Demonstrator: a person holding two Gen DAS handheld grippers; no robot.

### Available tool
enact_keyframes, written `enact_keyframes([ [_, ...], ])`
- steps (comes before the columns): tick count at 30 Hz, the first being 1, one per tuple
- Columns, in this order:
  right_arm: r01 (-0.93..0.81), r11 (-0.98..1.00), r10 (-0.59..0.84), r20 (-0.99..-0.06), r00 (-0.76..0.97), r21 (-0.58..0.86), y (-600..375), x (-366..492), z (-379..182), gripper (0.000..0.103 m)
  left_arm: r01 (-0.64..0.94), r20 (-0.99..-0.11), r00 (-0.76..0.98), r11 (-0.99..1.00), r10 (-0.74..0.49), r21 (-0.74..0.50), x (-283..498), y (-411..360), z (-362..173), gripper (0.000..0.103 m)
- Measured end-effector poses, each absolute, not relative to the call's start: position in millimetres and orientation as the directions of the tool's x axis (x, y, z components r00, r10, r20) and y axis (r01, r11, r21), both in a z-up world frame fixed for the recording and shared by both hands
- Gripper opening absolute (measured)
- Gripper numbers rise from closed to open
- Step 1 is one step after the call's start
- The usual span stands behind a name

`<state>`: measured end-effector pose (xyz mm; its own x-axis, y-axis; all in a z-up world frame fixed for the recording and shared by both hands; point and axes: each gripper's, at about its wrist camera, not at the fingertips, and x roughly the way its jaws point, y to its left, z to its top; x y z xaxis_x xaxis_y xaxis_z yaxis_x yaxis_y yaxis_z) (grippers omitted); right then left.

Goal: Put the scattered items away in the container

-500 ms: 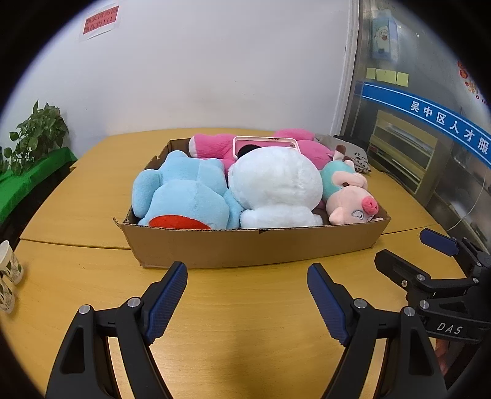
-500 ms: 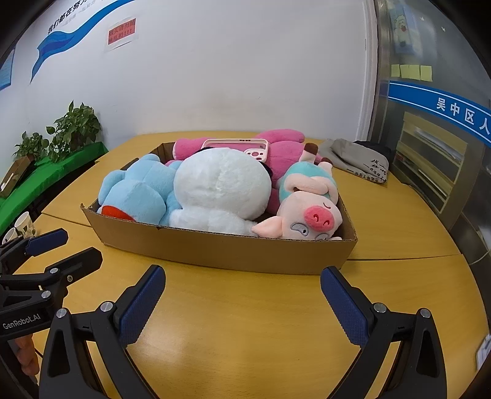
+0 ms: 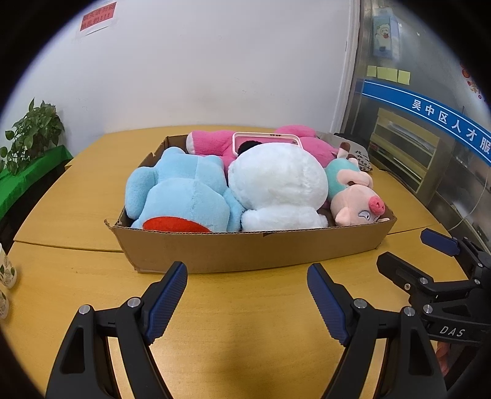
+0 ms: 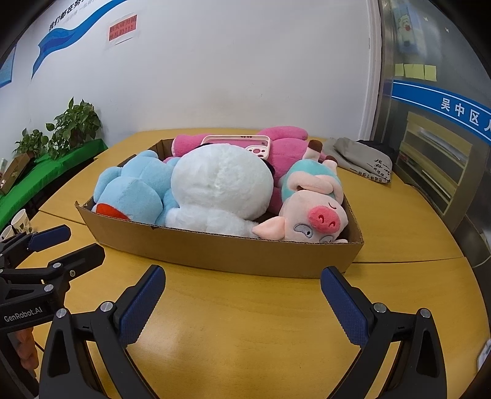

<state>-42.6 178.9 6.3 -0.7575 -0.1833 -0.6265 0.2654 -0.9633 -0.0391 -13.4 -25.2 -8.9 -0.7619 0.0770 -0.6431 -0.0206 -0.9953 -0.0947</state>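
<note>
Nearest to me, both tools hang just above the bare yellow bench [image 3: 245, 353], short of the box: the left gripper [image 3: 247, 302] has its jaws spread wide with nothing between them, and the right gripper [image 4: 242, 307] is released the same way. I read "DAS" on the right tool's body as seen from the left wrist view, and "GenRobot.AI" on the left tool's body in the right wrist view. Beyond the jaws sits the cardboard box [image 3: 251, 250], and the task's things are all inside it: a blue plush [image 3: 181, 196] at the left, a white plush [image 3: 276, 187] in the middle, a pig plush [image 4: 313, 211] at the right corner, a pink plush [image 4: 285, 144] along the back with a pink phone case [image 4: 242, 144] lying on top. No loose toys show on the bench, so I judge the tidying essentially finished; the sensible thing is to keep the jaws clear of the box wall and leave the pile alone, since the case looks only loosely perched. Further back lies a folded grey garment [image 4: 362, 159] with small writing I cannot read. On the far glass a blue band [image 3: 429, 110] reads "吴中区人才服"; the red wall notice [image 4: 122, 27] is too blurred.
</note>
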Motion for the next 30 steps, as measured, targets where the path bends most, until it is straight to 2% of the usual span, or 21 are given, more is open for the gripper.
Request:
enact_keyframes([
  [6, 0.292, -0.956, -0.235, -0.648, -0.724, 0.02, 198, -58, -9, 0.103, -0.044, -0.676, -0.733, -0.997, 0.077, -0.066, -17, -55, -33, 0.081],
  [12, 0.301, -0.948, -0.29, -0.668, -0.685, 0.104, 272, -65, -33, 0.103, -0.069, -0.708, -0.702, -0.997, 0.075, -0.038, -20, -84, -56, 0.081],
  [23, 0.371, -0.928, -0.263, -0.764, -0.589, 0.033, 364, -72, -85, 0.103, -0.071, -0.755, -0.653, -0.997, 0.057, -0.014, -21, -141, -87, 0.081],
  [30, 0.416, -0.909, -0.245, -0.802, -0.544, -0.005, 403, -77, -107, 0.103, -0.066, -0.782, -0.622, -0.998, 0.044, -0.003, -21, -178, -105, 0.085],
])
